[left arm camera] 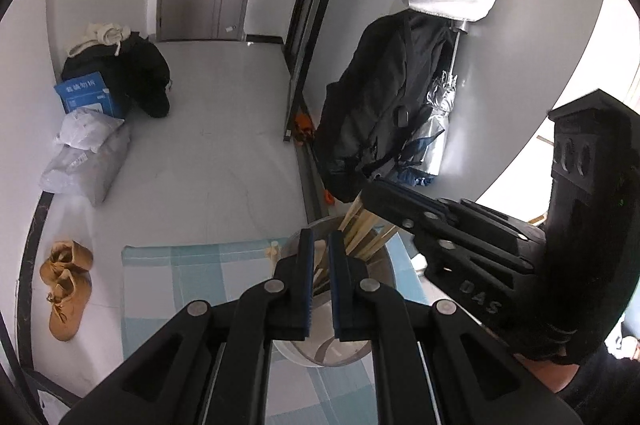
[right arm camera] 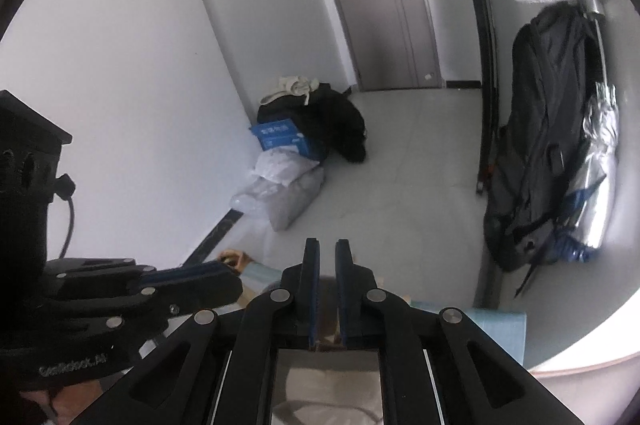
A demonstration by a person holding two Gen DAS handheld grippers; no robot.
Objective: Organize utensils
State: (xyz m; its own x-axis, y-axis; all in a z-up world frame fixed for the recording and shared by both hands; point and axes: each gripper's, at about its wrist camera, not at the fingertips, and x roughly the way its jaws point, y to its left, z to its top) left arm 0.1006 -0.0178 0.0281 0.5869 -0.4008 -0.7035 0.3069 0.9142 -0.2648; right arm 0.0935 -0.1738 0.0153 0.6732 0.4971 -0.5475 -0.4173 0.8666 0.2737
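Observation:
A round metal utensil holder [left arm camera: 382, 273] stands on a blue and white checked cloth [left arm camera: 192, 281]. Several wooden chopsticks [left arm camera: 362, 229] stand in it, leaning to the right. My left gripper [left arm camera: 320, 245] hangs over the holder's left side, jaws nearly closed with a narrow gap, a pale wooden utensil [left arm camera: 319, 257] showing in the gap. My right gripper [left arm camera: 374, 201] reaches in from the right and touches the chopstick tops. In the right wrist view my right gripper [right arm camera: 327, 257] shows a narrow gap with nothing seen between the fingers; my left gripper [right arm camera: 216, 279] is at the lower left.
A pale wooden utensil end [left arm camera: 273, 252] lies on the cloth left of the holder. On the floor are tan shoes [left arm camera: 66, 285], plastic bags [left arm camera: 88, 157], a blue box [left arm camera: 90, 97] and black clothes [left arm camera: 140, 73]. A black backpack [left arm camera: 380, 105] hangs on the right wall.

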